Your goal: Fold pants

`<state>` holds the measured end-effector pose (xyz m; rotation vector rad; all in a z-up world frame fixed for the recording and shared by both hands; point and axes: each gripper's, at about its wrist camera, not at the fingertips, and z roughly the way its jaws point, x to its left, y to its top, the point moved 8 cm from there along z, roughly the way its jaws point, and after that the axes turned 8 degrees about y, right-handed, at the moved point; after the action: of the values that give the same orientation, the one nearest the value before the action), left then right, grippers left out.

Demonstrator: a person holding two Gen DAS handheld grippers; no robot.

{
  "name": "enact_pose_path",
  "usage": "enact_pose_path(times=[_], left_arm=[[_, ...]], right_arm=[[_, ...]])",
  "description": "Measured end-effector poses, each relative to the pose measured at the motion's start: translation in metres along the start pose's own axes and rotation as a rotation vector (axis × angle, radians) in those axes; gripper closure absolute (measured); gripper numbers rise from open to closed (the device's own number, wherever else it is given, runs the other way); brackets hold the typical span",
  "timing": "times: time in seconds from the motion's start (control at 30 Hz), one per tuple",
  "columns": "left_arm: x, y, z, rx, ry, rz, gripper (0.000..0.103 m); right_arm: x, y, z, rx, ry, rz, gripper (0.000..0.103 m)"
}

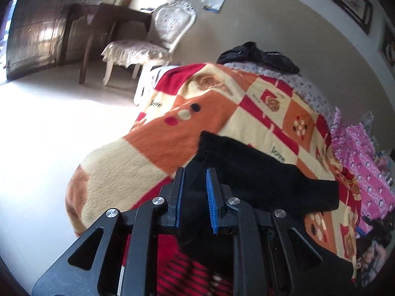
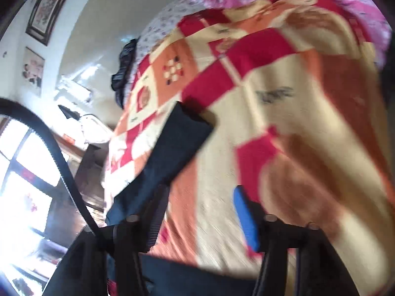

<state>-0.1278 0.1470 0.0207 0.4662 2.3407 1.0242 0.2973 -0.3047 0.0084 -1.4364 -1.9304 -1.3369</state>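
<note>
The black pants (image 1: 259, 175) lie on the patterned orange, red and cream blanket (image 1: 153, 143). My left gripper (image 1: 196, 172) hangs over their near end; its blue-padded fingers stand a little apart with black cloth between and below them. In the right wrist view, which is blurred, a dark trouser leg (image 2: 172, 148) runs up from the left finger across the blanket (image 2: 284, 135). My right gripper (image 2: 197, 209) is open wide; its left finger is draped by the cloth and its blue right pad (image 2: 244, 217) is bare.
A cream chair (image 1: 158, 39) and a dark wooden table (image 1: 98, 22) stand on the floor left of the bed. A black garment (image 1: 259, 55) lies at the far end. Pink bedding (image 1: 363, 167) lies on the right.
</note>
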Motion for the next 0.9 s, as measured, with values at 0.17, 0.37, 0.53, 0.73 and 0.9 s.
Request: enact_pose_path(times=[0.17, 0.37, 0.53, 0.73, 0.9], left_arm=[[-0.081, -0.044, -0.006, 0.03, -0.259, 0.161, 0.045], [-0.104, -0.081, 0.014, 0.066, -0.251, 0.271, 0.045], [-0.088, -0.078, 0.029, 0.115, -0.208, 0.207, 0.045], [-0.089, -0.081, 0.034, 0.129, -0.199, 0.218, 0.045], [-0.086, -0.085, 0.034, 0.141, -0.193, 0.201, 0.045]], right_arm=[[-0.015, 0.031, 0.073, 0.083, 0.006, -0.035, 0.049], [-0.044, 0.034, 0.106, 0.072, 0.119, 0.189, 0.051], [-0.039, 0.046, 0.121, 0.041, 0.133, 0.171, 0.052], [-0.04, 0.048, 0.119, -0.015, 0.015, 0.072, 0.088], [-0.028, 0.039, 0.085, -0.049, -0.069, -0.069, 0.098]])
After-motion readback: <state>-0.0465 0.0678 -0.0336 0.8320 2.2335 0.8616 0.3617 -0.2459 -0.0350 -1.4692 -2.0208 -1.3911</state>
